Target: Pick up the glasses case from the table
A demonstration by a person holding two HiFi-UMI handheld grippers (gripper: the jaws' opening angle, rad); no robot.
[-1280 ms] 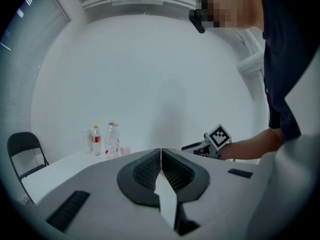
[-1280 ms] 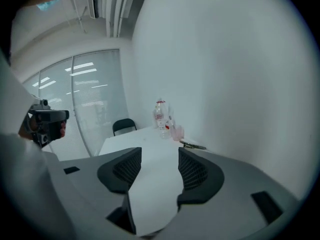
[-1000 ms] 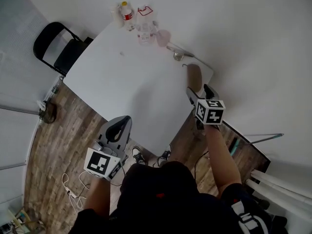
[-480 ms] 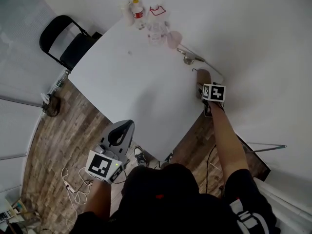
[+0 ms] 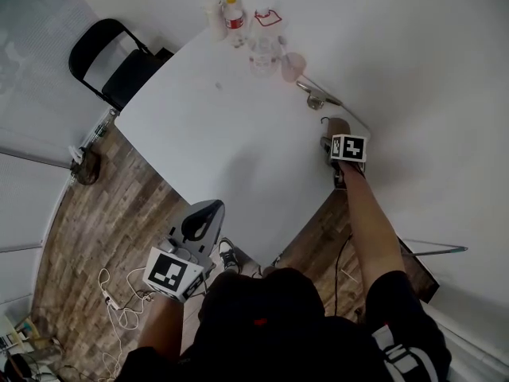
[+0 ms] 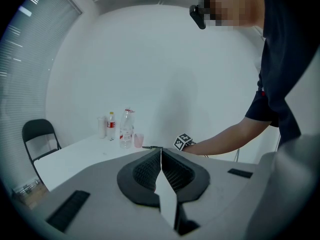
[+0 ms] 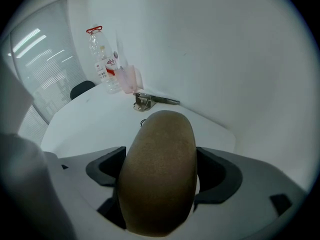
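Closest to the body, the left gripper (image 6: 160, 156) has hardly changed vs. a second ago. It hangs low over the wooden floor (image 5: 95, 213), just off the near corner of the tabletop (image 5: 231, 150). Its fingers are pressed together w/ nothing between them, and it takes no part for now.

The change is on the right. A second ago the right gripper (image 5: 334, 138) was above the tabletop and short of the glasses case (image 7: 159, 174). Now it has come down over the case, tilted steeply. Its fingers (image 7: 107, 170) are opening and stand wide, one on each side of the brown case, which fills the gap between them. I see no squeeze yet, so the case lies on the tabletop and is not held. My judgement: the approach is done and closing + lifting come next, i.e. the pick-up itself has not yet begun.

Edges: the case lies at the right edge of the tabletop, on the side nearest the wall (image 7: 225, 59). There is little room to the right, and a sideways push could slide the case off. Closing should be even on both sides, imo.

Room: straight up is free, and to the left the middle of the tabletop is bare, so lifting up and inward looks safe. Further along the same edge lies a small metal tool (image 5: 316, 100), near but apart from the case; a forward push could reach it. Beyond, at the far corner, a pink cup (image 5: 294, 64) and bottles (image 5: 265, 50) stand well apart. The black chair (image 5: 119, 66) at the far left is out of the way.
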